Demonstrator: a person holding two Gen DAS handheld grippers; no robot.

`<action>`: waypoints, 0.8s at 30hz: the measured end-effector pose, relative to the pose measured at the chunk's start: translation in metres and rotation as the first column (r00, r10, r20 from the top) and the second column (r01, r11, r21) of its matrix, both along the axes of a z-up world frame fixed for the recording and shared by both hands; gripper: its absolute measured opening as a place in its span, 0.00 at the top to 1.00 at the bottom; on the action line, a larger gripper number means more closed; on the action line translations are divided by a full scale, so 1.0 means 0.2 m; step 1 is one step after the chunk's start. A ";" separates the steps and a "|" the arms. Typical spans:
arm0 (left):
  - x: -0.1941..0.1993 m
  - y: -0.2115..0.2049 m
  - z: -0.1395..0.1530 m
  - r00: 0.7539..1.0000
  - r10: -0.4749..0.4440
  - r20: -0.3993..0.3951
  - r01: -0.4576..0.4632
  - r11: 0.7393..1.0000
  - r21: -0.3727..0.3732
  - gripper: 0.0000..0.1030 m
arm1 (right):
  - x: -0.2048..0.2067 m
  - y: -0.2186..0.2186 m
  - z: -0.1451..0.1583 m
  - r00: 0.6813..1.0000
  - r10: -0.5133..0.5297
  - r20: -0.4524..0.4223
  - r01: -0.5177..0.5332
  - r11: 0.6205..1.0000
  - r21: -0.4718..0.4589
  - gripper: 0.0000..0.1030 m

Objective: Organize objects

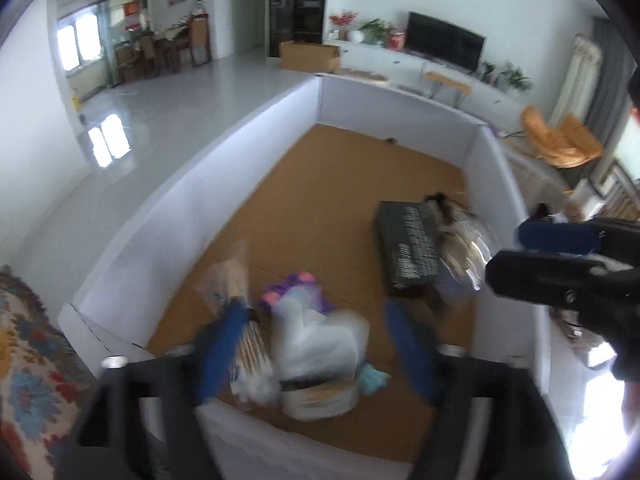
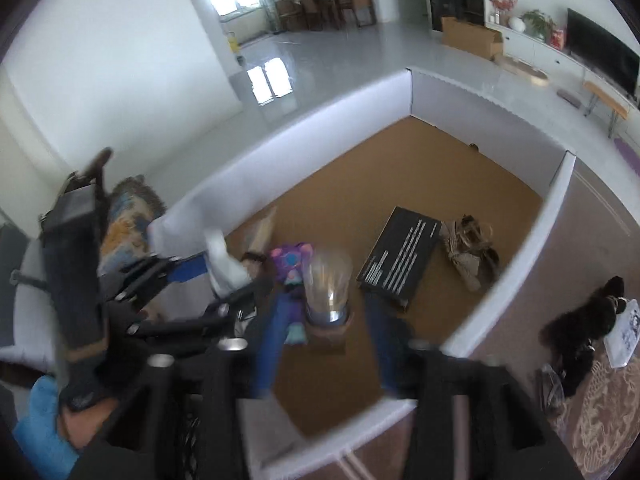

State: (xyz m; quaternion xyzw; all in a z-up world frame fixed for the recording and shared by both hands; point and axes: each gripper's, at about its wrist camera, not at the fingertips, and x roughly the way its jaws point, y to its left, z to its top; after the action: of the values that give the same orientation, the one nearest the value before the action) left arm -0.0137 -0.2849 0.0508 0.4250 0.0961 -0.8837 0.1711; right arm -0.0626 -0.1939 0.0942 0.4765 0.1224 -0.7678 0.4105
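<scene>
A white-walled box (image 1: 224, 184) with a brown cardboard floor holds a black flat box (image 1: 408, 244), a bundle of dried grass (image 1: 460, 236), a purple toy (image 1: 296, 292), a clear bag of sticks (image 1: 236, 276) and a white bag (image 1: 320, 340). My left gripper (image 1: 316, 352) is open above the white bag and a white tub (image 1: 320, 400). My right gripper (image 2: 324, 344) is open over the box, a clear jar (image 2: 326, 284) between its blue fingers (image 2: 272, 344). The frames are blurred, so I cannot tell if either gripper touches these objects.
The box wall (image 2: 520, 264) runs on all sides. A patterned rug (image 1: 28, 360) lies to the left, a dark fluffy object (image 2: 588, 320) and a white packet (image 2: 624, 332) lie on the rug to the right. Room furniture stands far behind.
</scene>
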 end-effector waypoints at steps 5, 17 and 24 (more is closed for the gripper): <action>0.01 0.01 0.02 0.997 0.061 -0.057 -0.063 0.997 -0.048 0.12 | -0.10 0.11 0.04 0.991 -0.119 -0.065 0.110 0.986 -0.124 0.22; 0.21 0.98 0.17 0.889 -0.357 -0.285 0.395 0.915 0.086 0.08 | 0.20 1.21 -0.15 0.800 -0.357 -0.483 0.380 0.924 -0.053 0.07; 0.08 1.51 -0.14 0.837 -0.533 -0.121 0.544 0.834 0.092 0.00 | 0.26 1.95 -0.50 0.726 -0.577 -0.374 0.645 0.760 0.079 0.07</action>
State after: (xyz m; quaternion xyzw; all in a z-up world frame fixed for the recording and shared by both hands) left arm 0.0025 0.0162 0.0224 0.4042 0.0345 -0.9067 -0.1155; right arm -0.0099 0.1953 -0.0067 0.3950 0.1020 -0.9113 0.0561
